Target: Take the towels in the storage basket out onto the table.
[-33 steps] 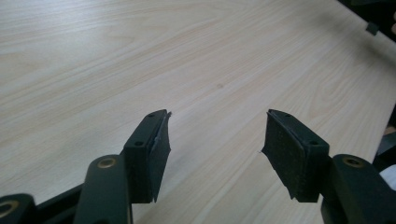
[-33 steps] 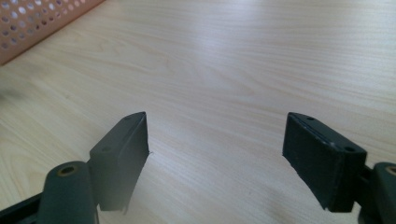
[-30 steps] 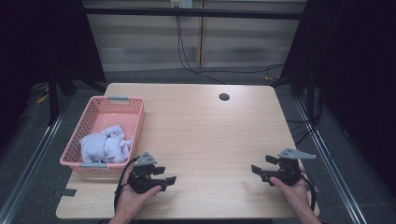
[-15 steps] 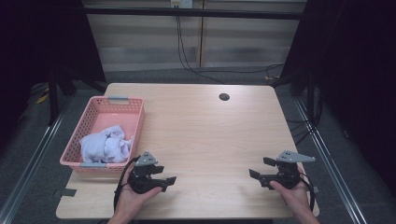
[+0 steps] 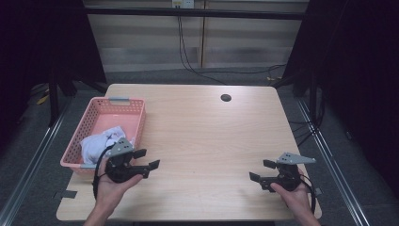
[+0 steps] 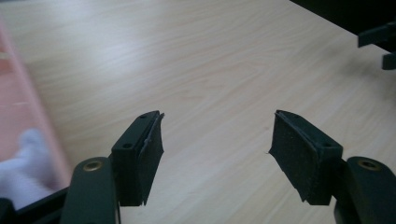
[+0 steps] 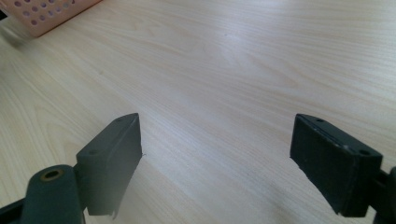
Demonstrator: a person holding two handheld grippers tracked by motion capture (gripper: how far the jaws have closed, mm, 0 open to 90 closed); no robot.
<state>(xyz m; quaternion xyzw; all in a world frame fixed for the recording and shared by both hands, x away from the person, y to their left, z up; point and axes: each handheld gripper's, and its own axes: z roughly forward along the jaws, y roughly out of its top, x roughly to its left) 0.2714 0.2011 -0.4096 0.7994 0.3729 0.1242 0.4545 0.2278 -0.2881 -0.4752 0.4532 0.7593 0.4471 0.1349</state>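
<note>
Both pairs of jaws stand spread with nothing between them. The left gripper [image 5: 141,162] hangs just beside the near right corner of the basket [image 5: 94,120], its jaws pointing out over bare counter [image 5: 207,136]; they have just been closing a little, yet the left gripper view shows only wood grain in the gap between the pads [image 6: 149,154]. The right gripper [image 5: 261,172] sits low near the counter's front right edge, well apart from everything else, jaws wide and empty; its own view looks across open wood toward a corner of the basket [image 7: 51,14].

As for progress, I judge the work to be at its very start. The cloth [image 5: 106,141], white and crumpled, lies inside the pink basket at its near end, untouched by either gripper. Nothing has been laid out on the counter. What seems to be left is all of it: reaching into the basket, pinching the cloth, lifting it clear of the wall and dealing with it on the open wood.

The basket stands at the left side of the counter, a slatted plastic tray with a grey handle on its far rim. Apart from the cloth, its far half looks bare. Farther right, a small dark round hole [image 5: 226,98] marks the counter's far part.
</note>
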